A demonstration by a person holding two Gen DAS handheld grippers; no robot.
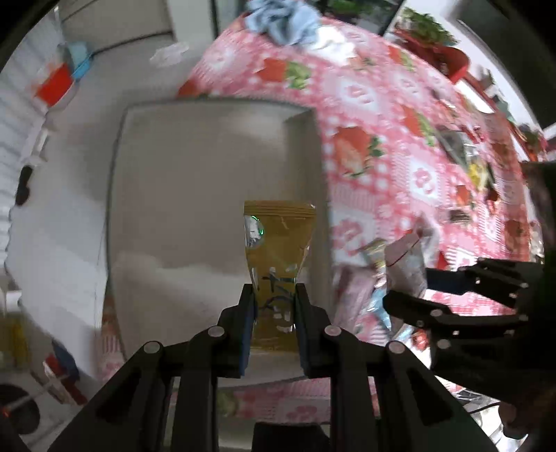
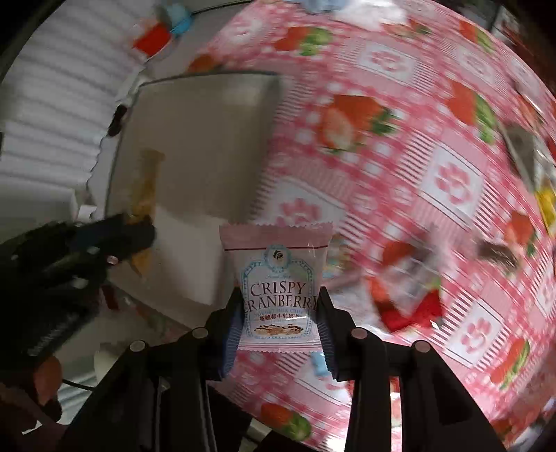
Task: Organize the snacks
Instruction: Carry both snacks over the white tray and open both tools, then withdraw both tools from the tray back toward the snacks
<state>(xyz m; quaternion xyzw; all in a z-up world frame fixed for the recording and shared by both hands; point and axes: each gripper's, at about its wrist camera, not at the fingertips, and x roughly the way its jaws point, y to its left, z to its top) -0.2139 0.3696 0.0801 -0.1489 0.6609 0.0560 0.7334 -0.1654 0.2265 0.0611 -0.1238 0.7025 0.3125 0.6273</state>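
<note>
My left gripper (image 1: 274, 295) is shut on a gold snack packet (image 1: 278, 257) and holds it above the open grey box (image 1: 173, 167). My right gripper (image 2: 279, 302) is shut on a pink and white "Crispy Cranberry" packet (image 2: 278, 281), held over the tablecloth just right of the box (image 2: 208, 121). The right gripper also shows at the right of the left wrist view (image 1: 410, 288) with its packet (image 1: 406, 257). The left gripper (image 2: 139, 229) with the gold packet (image 2: 146, 184) shows at the left of the right wrist view.
The table has a pink strawberry-patterned cloth (image 2: 399, 156). Several loose snack packets (image 1: 465, 156) lie on it to the right. A blue cloth (image 1: 281, 17) lies at the far edge. White corrugated sheeting (image 2: 52, 104) lies left of the box.
</note>
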